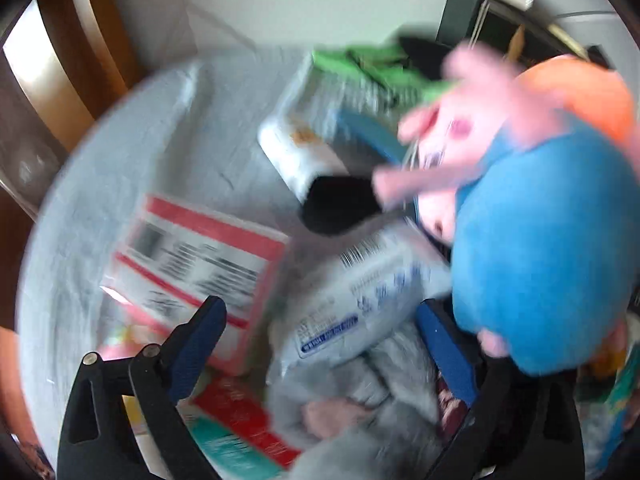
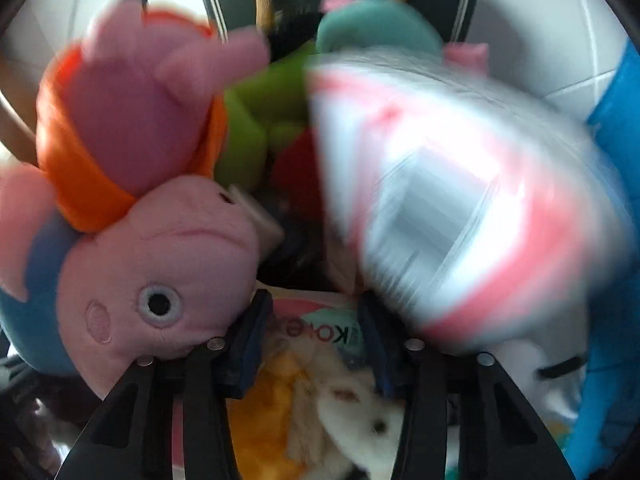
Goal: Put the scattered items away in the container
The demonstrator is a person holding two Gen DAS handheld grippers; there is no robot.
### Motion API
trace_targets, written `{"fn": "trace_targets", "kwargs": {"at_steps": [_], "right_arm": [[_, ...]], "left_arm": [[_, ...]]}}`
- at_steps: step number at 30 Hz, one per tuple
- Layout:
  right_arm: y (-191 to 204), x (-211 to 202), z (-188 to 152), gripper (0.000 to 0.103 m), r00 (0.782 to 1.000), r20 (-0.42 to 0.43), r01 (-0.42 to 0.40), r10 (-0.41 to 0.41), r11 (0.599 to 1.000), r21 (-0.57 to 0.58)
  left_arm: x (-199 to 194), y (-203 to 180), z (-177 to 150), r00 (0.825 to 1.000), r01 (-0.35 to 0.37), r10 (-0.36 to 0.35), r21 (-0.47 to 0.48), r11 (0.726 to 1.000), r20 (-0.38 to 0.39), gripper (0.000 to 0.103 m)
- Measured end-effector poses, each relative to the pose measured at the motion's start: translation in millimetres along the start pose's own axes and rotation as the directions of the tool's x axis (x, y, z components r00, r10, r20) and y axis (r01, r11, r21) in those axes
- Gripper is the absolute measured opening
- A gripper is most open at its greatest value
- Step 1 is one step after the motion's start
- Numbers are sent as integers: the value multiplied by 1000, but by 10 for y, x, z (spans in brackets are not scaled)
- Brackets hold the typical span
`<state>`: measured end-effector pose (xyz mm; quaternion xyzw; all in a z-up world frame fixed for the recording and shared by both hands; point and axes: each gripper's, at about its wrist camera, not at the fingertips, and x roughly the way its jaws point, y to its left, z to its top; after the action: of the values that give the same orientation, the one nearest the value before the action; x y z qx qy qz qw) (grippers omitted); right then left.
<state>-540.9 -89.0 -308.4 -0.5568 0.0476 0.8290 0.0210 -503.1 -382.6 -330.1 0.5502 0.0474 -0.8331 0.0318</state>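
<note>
The left tool (image 1: 320, 344) stands released, its blue pads wide apart over a grey plush (image 1: 360, 396) and a white wipes pack (image 1: 372, 296), gripping neither. A red-bordered packet (image 1: 200, 264) lies left on the pale tabletop (image 1: 120, 168); a blue-bodied pig plush (image 1: 532, 248) looms right. The right tool (image 2: 316, 344) has its pads partly drawn in with nothing pressed between them, above a white rabbit plush (image 2: 360, 412). A pink pig plush (image 2: 160, 280) sits left, a blurred red-and-white packet (image 2: 460, 208) right.

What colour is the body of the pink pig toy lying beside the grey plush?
Bright blue; the pig toy's body shows best in the left wrist view.
</note>
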Motion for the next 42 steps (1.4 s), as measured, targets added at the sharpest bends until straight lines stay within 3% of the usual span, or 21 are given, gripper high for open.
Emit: {"fn": "trace_targets", "kwargs": {"at_steps": [2, 4, 7, 10, 16, 21, 22, 26, 28, 31, 34, 39, 42], "right_arm": [[-39, 6, -57, 44, 1000, -1, -16, 16, 1000, 16], [-51, 4, -201, 44, 999, -36, -10, 10, 1000, 2], [-148, -61, -544, 44, 998, -56, -8, 9, 1000, 11], [-199, -267, -928, 44, 998, -52, -29, 28, 1000, -12], [-188, -574, -1458, 44, 999, -43, -35, 33, 998, -60], [-208, -783, -1770, 47, 995, -56, -90, 85, 992, -86], [-234, -858, -1799, 49, 994, -52, -99, 95, 992, -80], [-441, -1497, -1885, 85, 986, 95, -136, 138, 990, -30], [-554, -1876, -2012, 85, 973, 168, -157, 157, 988, -13], [-535, -2141, -2332, 85, 969, 170, -181, 177, 983, 12], [-663, -1877, -2448, 85, 970, 138, -207, 200, 978, 39], [-596, -1451, -2809, 70, 976, 48, -217, 214, 974, 71], [-496, -1355, -3074, 60, 980, -2, -195, 197, 976, 98]], "left_arm": [[-28, -152, -77, 999, -46, 44, 91, 995, 29, 98], [-84, -270, -210, 1000, -20, 18, 141, 990, 14, 90], [-281, -332, -446, 999, -33, 27, 151, 988, 42, 88], [-434, -330, -671, 1000, 4, -8, 145, 989, 26, 88], [-719, -366, -1267, 1000, 12, -12, 158, 987, 1, 89], [-993, -369, -1536, 1000, 8, -9, 186, 983, 8, 88], [-1043, -400, -1591, 1000, 0, -5, 192, 981, 26, 88], [-1512, -283, -1735, 992, -20, 2, 143, 989, 127, 88], [-1730, -155, -1743, 986, -14, -4, 105, 994, 167, 94], [-1809, -58, -1851, 983, -5, -9, 78, 997, 181, 97], [-1758, -110, -2148, 989, -4, -6, 72, 997, 148, 97], [-1589, -341, -2565, 996, 48, -57, 120, 992, 71, 97], [-1425, -480, -2687, 997, 53, -63, 206, 977, 42, 96]]}}
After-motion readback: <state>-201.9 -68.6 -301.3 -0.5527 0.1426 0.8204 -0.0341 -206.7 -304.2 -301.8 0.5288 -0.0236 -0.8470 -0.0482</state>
